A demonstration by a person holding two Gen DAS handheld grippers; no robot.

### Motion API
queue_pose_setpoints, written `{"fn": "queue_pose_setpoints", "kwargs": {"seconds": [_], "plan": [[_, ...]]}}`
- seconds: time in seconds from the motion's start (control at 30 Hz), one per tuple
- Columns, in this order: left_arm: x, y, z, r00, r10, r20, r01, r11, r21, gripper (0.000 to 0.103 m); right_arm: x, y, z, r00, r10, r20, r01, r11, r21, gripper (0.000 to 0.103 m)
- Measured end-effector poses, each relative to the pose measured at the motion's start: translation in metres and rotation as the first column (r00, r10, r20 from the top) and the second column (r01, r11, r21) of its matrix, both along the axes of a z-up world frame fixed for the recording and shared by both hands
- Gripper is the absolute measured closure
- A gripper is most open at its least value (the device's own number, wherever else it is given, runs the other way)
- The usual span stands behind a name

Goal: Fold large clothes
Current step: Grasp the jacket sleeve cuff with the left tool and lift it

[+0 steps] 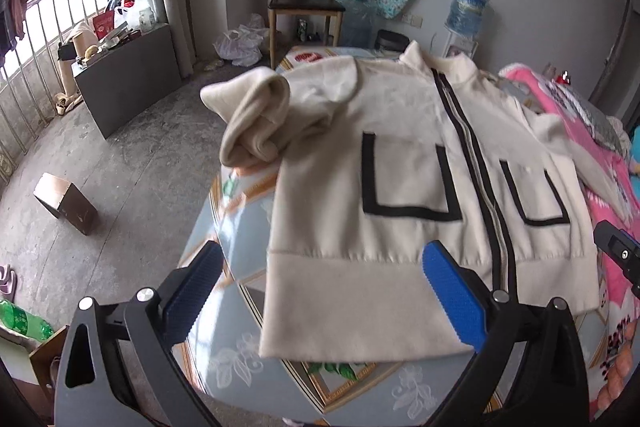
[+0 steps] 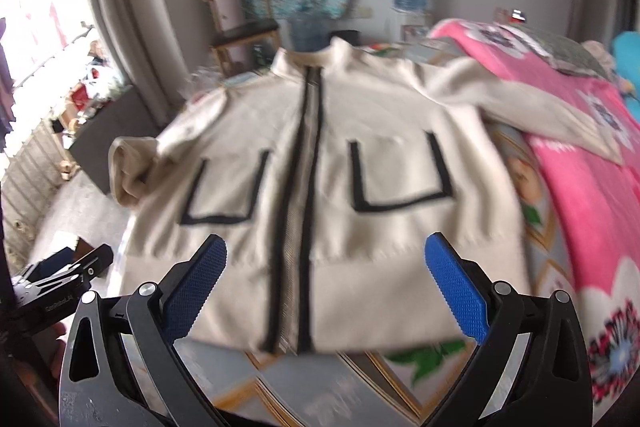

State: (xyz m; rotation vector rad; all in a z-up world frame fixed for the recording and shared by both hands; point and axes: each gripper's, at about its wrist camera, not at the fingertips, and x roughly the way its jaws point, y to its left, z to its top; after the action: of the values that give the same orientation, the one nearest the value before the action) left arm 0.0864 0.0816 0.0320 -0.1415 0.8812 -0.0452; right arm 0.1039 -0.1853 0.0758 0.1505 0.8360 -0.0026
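Note:
A cream zip jacket [image 1: 400, 163] with black-trimmed pockets lies face up on the bed, hem towards me. Its left sleeve [image 1: 256, 123] is bunched at the bed's left edge; its right sleeve [image 2: 532, 107] stretches out over a pink blanket. My left gripper [image 1: 320, 291] is open and empty, hovering above the hem's left part. My right gripper [image 2: 324, 291] is open and empty above the hem near the zip [image 2: 300, 211]. The jacket also shows in the right wrist view [image 2: 360, 107], blurred. The right gripper's edge shows in the left wrist view [image 1: 620, 255].
The bed has a pale blue patterned sheet [image 1: 240, 227] and a pink blanket [image 2: 580, 187] on the right. Left of the bed is bare concrete floor with a brown box [image 1: 66, 203]. A wooden chair [image 1: 306, 3] and a dark cabinet [image 1: 128, 75] stand farther back.

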Motion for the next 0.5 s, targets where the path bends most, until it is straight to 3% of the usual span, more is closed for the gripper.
{"fn": "queue_pose_setpoints", "kwargs": {"seconds": [0.17, 0.23, 0.37, 0.5], "plan": [[0.036, 0.042, 0.012, 0.999, 0.024, 0.040, -0.017, 0.987, -0.161, 0.005, 0.060, 0.034, 0.015, 0.984, 0.176, 0.019, -0.177, 0.983, 0.057, 0.007], [0.055, 0.051, 0.016, 0.997, 0.046, 0.066, -0.035, 0.986, -0.166, 0.005, 0.081, 0.048, 0.015, 0.971, 0.238, 0.009, -0.238, 0.965, 0.113, 0.007], [0.101, 0.050, 0.022, 0.991, 0.066, 0.118, -0.059, 0.996, -0.064, 0.005, 0.118, 0.071, 0.009, 0.951, 0.309, -0.027, -0.300, 0.938, 0.172, 0.007], [0.159, 0.055, 0.010, 0.998, 0.020, 0.056, -0.016, 0.997, -0.077, 0.005, 0.139, 0.083, -0.001, 0.938, 0.341, -0.065, -0.320, 0.922, 0.218, 0.007]]}}
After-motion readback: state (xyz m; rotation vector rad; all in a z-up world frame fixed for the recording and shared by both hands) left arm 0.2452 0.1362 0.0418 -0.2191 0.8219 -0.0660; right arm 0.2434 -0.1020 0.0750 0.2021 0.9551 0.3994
